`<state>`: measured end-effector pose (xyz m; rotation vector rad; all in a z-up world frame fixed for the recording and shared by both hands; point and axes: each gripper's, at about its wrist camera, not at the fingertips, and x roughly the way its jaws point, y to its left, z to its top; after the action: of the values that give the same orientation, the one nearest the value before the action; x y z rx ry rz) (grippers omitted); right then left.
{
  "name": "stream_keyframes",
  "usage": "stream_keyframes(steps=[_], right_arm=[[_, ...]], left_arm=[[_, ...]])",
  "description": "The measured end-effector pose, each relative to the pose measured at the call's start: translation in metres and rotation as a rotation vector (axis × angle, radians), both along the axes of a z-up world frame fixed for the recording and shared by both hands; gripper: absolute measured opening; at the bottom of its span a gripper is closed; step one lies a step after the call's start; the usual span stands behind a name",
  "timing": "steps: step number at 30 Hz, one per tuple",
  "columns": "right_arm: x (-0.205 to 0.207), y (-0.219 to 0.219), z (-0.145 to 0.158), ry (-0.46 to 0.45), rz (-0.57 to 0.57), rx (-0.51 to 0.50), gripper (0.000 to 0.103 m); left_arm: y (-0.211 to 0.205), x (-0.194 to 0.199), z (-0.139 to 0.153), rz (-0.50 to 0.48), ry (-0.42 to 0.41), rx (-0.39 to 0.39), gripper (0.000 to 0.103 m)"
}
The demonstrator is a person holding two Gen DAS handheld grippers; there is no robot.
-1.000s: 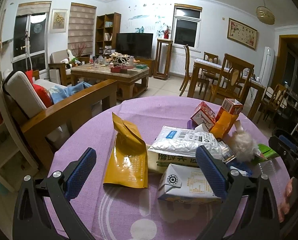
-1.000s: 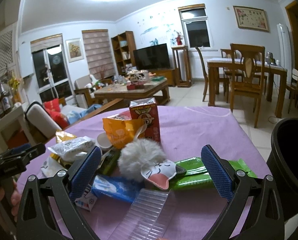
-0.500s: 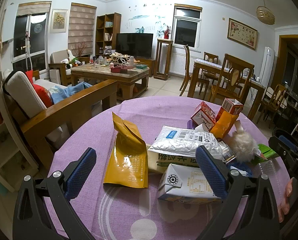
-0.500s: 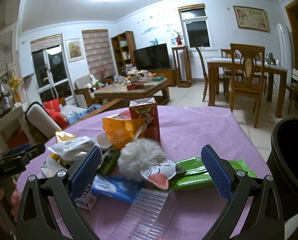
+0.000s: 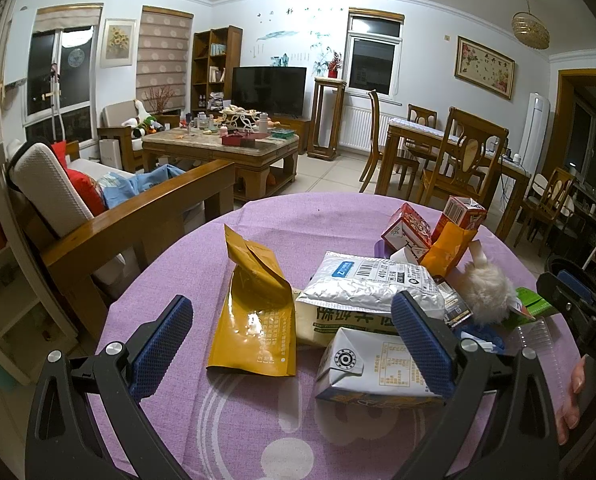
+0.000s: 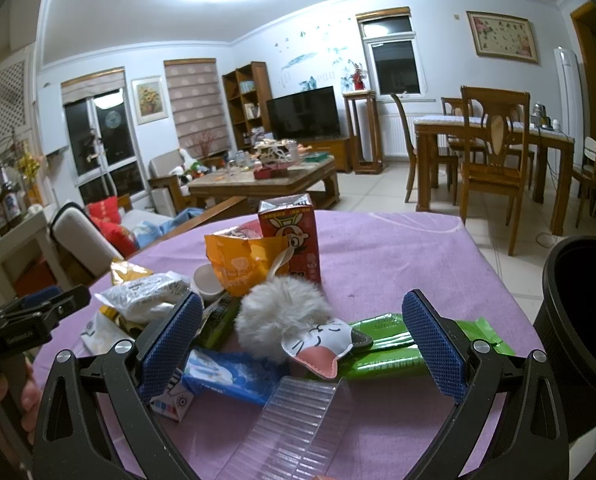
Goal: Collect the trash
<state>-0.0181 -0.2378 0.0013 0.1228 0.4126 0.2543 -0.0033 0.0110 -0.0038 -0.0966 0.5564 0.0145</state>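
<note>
Trash lies piled on a round table with a purple cloth (image 5: 226, 408). In the left wrist view I see a yellow pouch (image 5: 254, 320), a silver foil bag (image 5: 369, 284), a white carton (image 5: 377, 368) and red cartons (image 5: 407, 228). My left gripper (image 5: 292, 338) is open and empty, just short of the pouch and white carton. In the right wrist view a fluffy white cat toy (image 6: 286, 316), green packets (image 6: 385, 344), a blue packet (image 6: 230, 374), a clear plastic tray (image 6: 298, 416), an orange bag (image 6: 242, 264) and a red carton (image 6: 290, 236) lie ahead. My right gripper (image 6: 301, 342) is open and empty above them.
A black bin (image 6: 581, 320) stands by the table's right edge. A wooden sofa arm (image 5: 138, 216) is close on the left. A coffee table (image 5: 222, 148), TV, dining table and chairs (image 6: 493, 148) stand further back.
</note>
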Motion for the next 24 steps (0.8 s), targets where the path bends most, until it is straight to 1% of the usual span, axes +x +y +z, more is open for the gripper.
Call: stream_keyframes(steps=[16,18,19,21,23,24], right_arm=[[0.000,-0.001,-0.001,0.007,0.014,0.011,0.099],[0.000,-0.005,-0.005,0.017,0.029,0.030,0.099],[0.002,-0.006,-0.006,0.035,0.050,0.053,0.099],[0.007,-0.009,-0.009,0.070,0.078,0.076,0.099],[0.010,-0.008,-0.003,0.079,0.087,0.020,0.099],[0.013,-0.006,0.002,0.076,0.087,-0.025,0.099]], left_arm=[[0.004,0.001,0.000,0.008,-0.005,-0.007,0.098],[0.011,0.000,0.002,-0.005,-0.010,-0.043,0.098],[0.018,0.000,0.003,-0.032,-0.009,-0.082,0.098],[0.033,0.003,0.006,-0.038,0.008,-0.112,0.098],[0.055,0.008,0.013,-0.051,0.018,-0.163,0.098],[0.068,0.013,0.016,-0.076,0.022,-0.201,0.098]])
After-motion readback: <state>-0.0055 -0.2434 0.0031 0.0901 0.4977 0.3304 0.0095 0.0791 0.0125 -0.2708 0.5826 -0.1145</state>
